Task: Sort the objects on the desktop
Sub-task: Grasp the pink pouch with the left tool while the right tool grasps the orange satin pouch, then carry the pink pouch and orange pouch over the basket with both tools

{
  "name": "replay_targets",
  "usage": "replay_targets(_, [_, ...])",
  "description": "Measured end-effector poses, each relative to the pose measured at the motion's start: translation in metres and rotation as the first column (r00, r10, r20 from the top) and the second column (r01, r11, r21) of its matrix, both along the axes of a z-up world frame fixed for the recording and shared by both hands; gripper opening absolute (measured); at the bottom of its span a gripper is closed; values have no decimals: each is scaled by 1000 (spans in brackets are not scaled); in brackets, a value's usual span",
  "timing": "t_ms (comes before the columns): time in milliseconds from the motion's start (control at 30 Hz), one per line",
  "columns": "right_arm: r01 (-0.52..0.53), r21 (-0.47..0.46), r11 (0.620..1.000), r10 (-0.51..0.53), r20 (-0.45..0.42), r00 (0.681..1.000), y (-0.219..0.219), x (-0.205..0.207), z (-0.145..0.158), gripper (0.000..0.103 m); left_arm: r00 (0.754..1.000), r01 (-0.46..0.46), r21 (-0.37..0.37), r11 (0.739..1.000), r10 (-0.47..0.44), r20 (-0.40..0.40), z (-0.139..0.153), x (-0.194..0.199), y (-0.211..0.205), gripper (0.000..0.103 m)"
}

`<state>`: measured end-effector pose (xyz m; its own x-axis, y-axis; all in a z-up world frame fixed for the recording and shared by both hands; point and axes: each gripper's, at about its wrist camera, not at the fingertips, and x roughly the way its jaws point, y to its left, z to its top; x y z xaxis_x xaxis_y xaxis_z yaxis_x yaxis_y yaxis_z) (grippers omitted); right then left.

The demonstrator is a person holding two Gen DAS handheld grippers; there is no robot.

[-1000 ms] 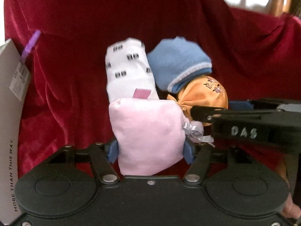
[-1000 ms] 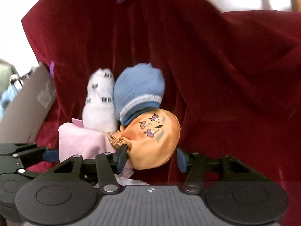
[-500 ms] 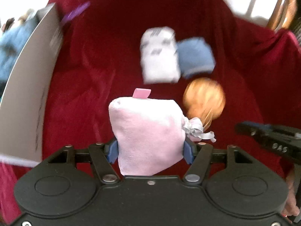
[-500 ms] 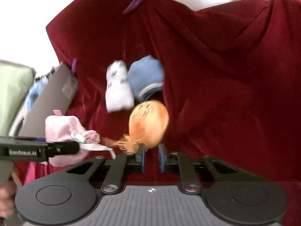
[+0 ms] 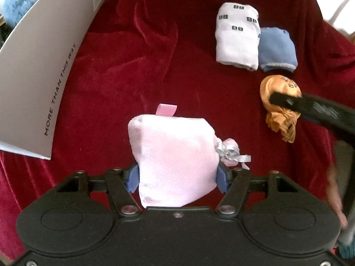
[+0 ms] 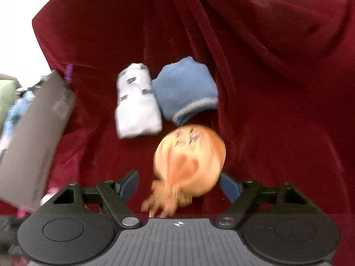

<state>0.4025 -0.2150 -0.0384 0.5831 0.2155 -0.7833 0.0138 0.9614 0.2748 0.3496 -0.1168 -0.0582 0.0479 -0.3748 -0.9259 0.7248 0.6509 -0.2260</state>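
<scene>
My left gripper (image 5: pixel 177 179) is shut on a pink plush pouch (image 5: pixel 175 150) tied with a silver ribbon, held above the red velvet cloth (image 5: pixel 137 77). An orange embroidered pouch (image 6: pixel 190 161) lies between the jaws of my right gripper (image 6: pixel 178 182), which are opening. Its left pad stands clear of the pouch and the right pad sits at its edge. From the left wrist view, one right finger (image 5: pixel 288 99) crosses the orange pouch (image 5: pixel 279 86). A white rolled sock (image 5: pixel 237 37) and a blue rolled sock (image 5: pixel 277 48) lie side by side beyond it.
A grey box (image 5: pixel 40 71) printed "MORE THAN THIS WAY" stands along the left, also seen as the grey box (image 6: pixel 33 133) in the right wrist view. The red cloth rises in folds (image 6: pixel 244 44) behind the socks. A hand (image 5: pixel 335 199) shows at the right edge.
The left gripper has carried the pink pouch back and left, away from the socks. The right jaws closed at the orange pouch's neck, then spread wide around it.
</scene>
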Motion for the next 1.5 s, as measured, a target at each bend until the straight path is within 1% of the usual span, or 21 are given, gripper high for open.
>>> replay_targets(67, [1,-38,999,-1,-4,1000,8,22,-7,80,1000,10,-3,1000,-10,11,-1,0,-4,62])
replay_targets(100, [-9,-60,998,9,-3,1000,12,32,-10,77,1000,12,-3,1000,-11,14,-2,1,-6,64])
replay_targets(233, [-70,-239,968,78,26,997,35,55,-20,75,1000,16,-23,1000,-15,4,-8,4,-9,66])
replay_targets(267, [-85,-251,964,95,26,995,37,54,-18,74,1000,20,-26,999,-20,9,-9,3,-8,67])
replay_targets(300, [-92,-239,967,103,33,994,35,51,-15,72,1000,24,-27,999,-23,17,-8,2,-8,69])
replay_targets(333, [-97,-216,972,108,43,993,31,45,-9,72,999,30,-30,999,-30,30,-10,0,-9,70])
replay_targets(367, [-104,-193,976,116,48,992,27,38,-3,78,999,36,-33,999,-34,38,-11,-2,-9,71])
replay_targets(400, [-113,-186,976,123,41,992,24,31,0,89,998,36,-35,999,-34,45,-11,-4,-9,72])
replay_targets(467, [-137,-204,969,146,29,989,21,16,2,91,998,30,-44,999,-28,48,-12,-4,-8,73])
replay_targets(533, [-160,-276,948,169,8,986,24,4,-5,91,999,12,-59,998,-10,41,-13,-4,-6,72])
replay_targets(567, [-166,-324,931,174,-5,985,27,2,-10,85,999,5,-65,998,-3,34,-13,-3,-5,70])
replay_targets(600, [-173,-367,914,185,-4,983,31,-2,-16,72,1000,11,-67,998,-9,26,-12,-2,-5,66])
replay_targets(633, [-183,-372,910,200,9,980,32,-4,-18,66,1000,19,-70,997,-18,18,-12,-2,-5,64])
replay_targets(700, [-174,-369,913,198,28,980,33,-6,-14,55,1000,18,-76,997,-18,1,-9,1,-3,60])
replay_targets(767, [-139,-344,928,167,51,985,30,-8,-6,55,1000,18,-80,997,-18,0,-3,3,-1,59])
replay_targets(867, [-94,-234,968,121,104,987,16,-19,16,55,999,8,-99,995,-4,40,16,4,5,59])
replay_targets(1000, [-61,-139,988,82,149,985,-1,-36,49,55,997,-5,-122,993,14,70,46,2,18,59])
replay_targets(1133, [-43,-109,993,62,172,983,-5,-57,75,55,998,-3,-150,989,13,66,77,-11,40,59])
replay_targets(1267, [-32,-113,993,55,211,976,-4,-87,105,56,998,0,-136,991,8,62,104,-33,66,59])
replay_targets(1367, [-31,-119,992,59,246,967,-2,-123,132,56,998,16,-134,991,-8,65,125,-60,88,59])
replay_targets(1500, [-47,-110,993,78,300,951,1,-184,167,56,992,59,-137,989,-43,119,153,-104,120,59])
